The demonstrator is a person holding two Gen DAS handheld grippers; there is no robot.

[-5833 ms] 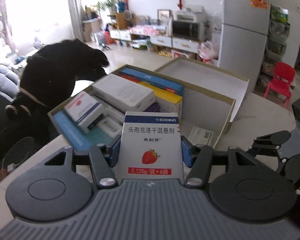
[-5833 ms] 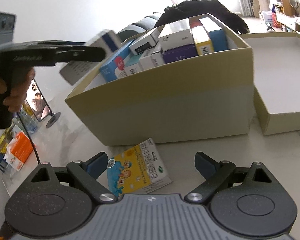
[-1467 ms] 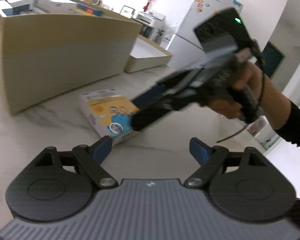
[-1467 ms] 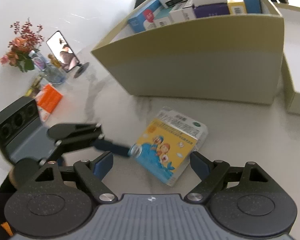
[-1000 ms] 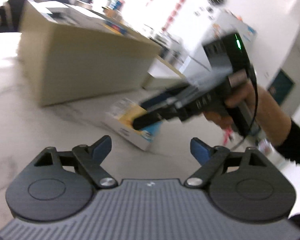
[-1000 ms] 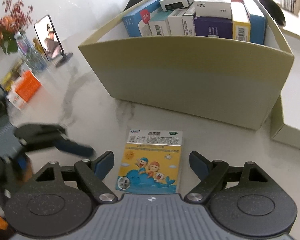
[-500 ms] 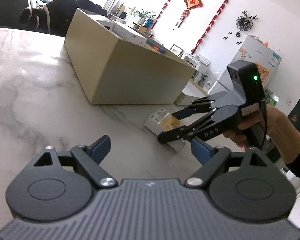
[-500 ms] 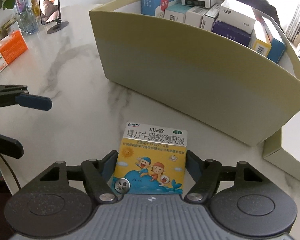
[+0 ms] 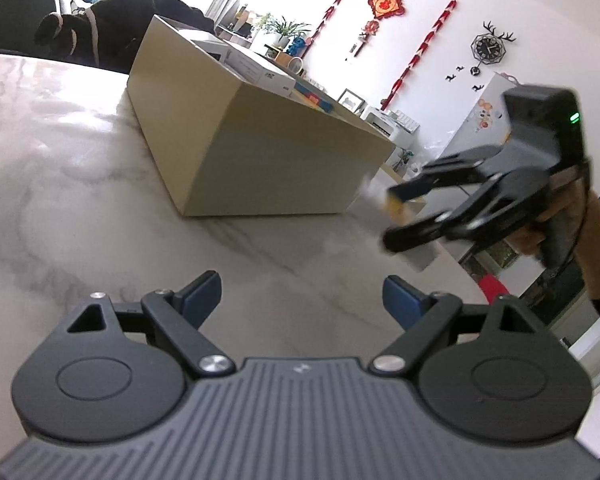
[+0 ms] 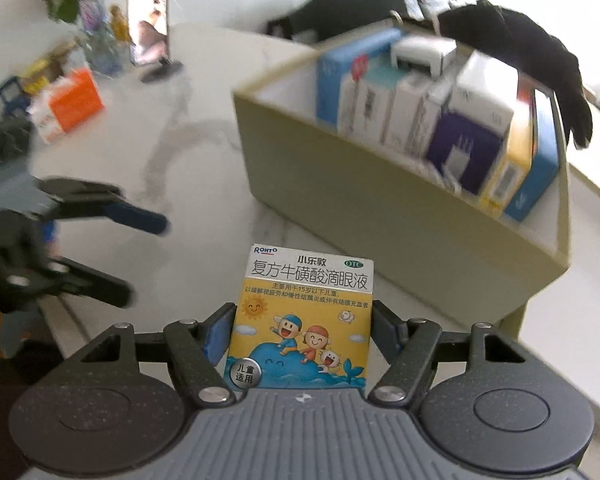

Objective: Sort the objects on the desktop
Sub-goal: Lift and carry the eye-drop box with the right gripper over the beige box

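Note:
My right gripper is shut on a yellow and blue eye-drop box with cartoon children, held off the marble table. From the left wrist view the same right gripper shows blurred at the right, clamping that box in the air beside the cardboard box. The cardboard box stands ahead, packed with several upright medicine cartons. My left gripper hangs open over bare marble with nothing between its fingers; it also appears at the left in the right wrist view.
An orange tissue pack, a phone on a stand and a flower vase sit at the far left of the table. A dark garment drapes behind the cardboard box. A shallow box lid lies beyond it.
The right gripper closed on the eye-drop box and lifted it off the table, rolling as it rose. The left gripper stayed open and about where it was.

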